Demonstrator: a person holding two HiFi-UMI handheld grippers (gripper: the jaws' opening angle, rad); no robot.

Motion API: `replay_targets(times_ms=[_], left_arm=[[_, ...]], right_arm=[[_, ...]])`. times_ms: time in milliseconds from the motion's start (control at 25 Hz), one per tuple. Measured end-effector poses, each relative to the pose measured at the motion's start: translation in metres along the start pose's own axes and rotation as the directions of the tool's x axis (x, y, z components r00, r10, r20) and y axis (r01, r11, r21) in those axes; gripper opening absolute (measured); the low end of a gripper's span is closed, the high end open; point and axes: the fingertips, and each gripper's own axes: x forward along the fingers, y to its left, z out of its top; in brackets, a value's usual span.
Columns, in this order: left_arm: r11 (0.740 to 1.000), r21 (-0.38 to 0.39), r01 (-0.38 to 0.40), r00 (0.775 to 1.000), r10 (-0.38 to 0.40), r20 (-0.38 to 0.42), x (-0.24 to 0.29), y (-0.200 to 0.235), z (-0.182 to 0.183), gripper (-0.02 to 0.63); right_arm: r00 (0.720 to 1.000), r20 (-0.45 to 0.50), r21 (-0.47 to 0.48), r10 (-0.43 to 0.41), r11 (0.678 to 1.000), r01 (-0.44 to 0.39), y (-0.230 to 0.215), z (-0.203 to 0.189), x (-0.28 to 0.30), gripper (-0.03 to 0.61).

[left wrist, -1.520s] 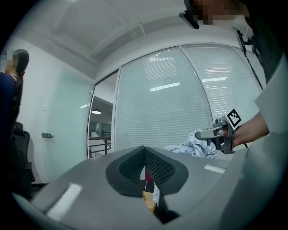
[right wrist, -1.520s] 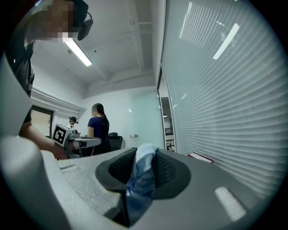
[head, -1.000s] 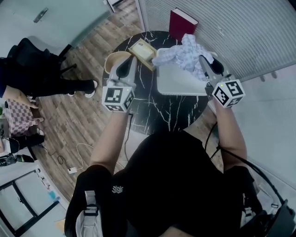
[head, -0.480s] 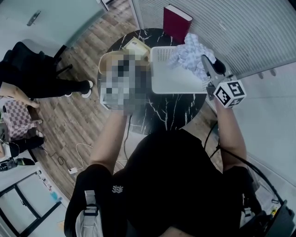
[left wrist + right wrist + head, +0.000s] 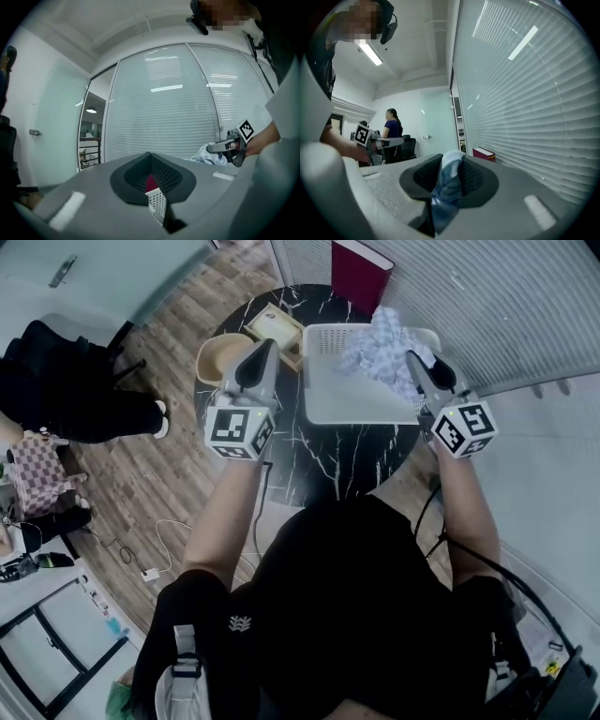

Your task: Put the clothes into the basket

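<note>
A white basket (image 5: 352, 399) stands on the round black marble table (image 5: 328, 460). A bunch of light blue patterned clothes (image 5: 382, 345) hangs over the basket's far right part. My right gripper (image 5: 410, 357) is shut on it, and in the right gripper view the blue cloth (image 5: 443, 201) fills the gap at my right gripper (image 5: 450, 166). My left gripper (image 5: 265, 345) hovers left of the basket, holding nothing. Its jaws stand a narrow slit apart, and a corner of the basket (image 5: 157, 202) shows through that slit at my left gripper (image 5: 152, 187).
A dark red book (image 5: 359, 273) stands behind the basket against the blinds. A flat wooden box (image 5: 275, 326) and a tan bowl (image 5: 217, 357) lie on the table's left part. Seated people (image 5: 66, 390) are off to the left on the wooden floor.
The clothes, spread along the basket's far edge before, are now gathered up at the right gripper. The head view has shifted a little. The left gripper has barely moved.
</note>
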Motion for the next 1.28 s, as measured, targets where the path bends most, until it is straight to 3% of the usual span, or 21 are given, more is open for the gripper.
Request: replay_targets(times_ms=[1280], left_arm=[[0.998,-0.046,-0.052,0.992,0.046,-0.121,0.003,0.022,-0.084,0.006]], right_arm=[[0.983,-0.158,0.04,0.093,0.995,-0.087,-0.004,-0.096,0.041,0.104]])
